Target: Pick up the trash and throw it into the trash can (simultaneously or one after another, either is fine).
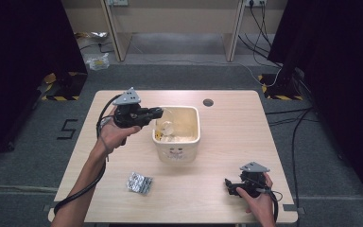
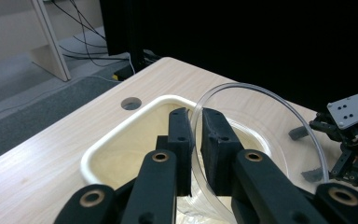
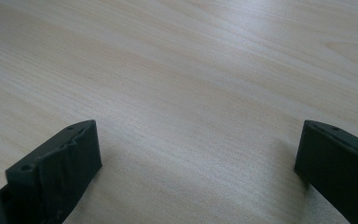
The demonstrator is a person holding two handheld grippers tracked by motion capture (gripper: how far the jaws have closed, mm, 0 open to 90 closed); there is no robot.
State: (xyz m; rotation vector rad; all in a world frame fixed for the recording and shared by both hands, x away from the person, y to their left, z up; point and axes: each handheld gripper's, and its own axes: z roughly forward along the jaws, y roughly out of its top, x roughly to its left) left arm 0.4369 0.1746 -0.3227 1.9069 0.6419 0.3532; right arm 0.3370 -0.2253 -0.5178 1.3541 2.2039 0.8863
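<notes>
My left gripper pinches the rim of a clear cup over the bin, mid-table. I judge the cup light, thin, slippery and crushable: grip the rim gently. My right gripper rests spread, near right.

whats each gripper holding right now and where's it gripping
The left gripper pinches a clear plastic cup by its thin rim wall, over the cream tub. The right gripper is open above the bare table, holding nothing.
</notes>
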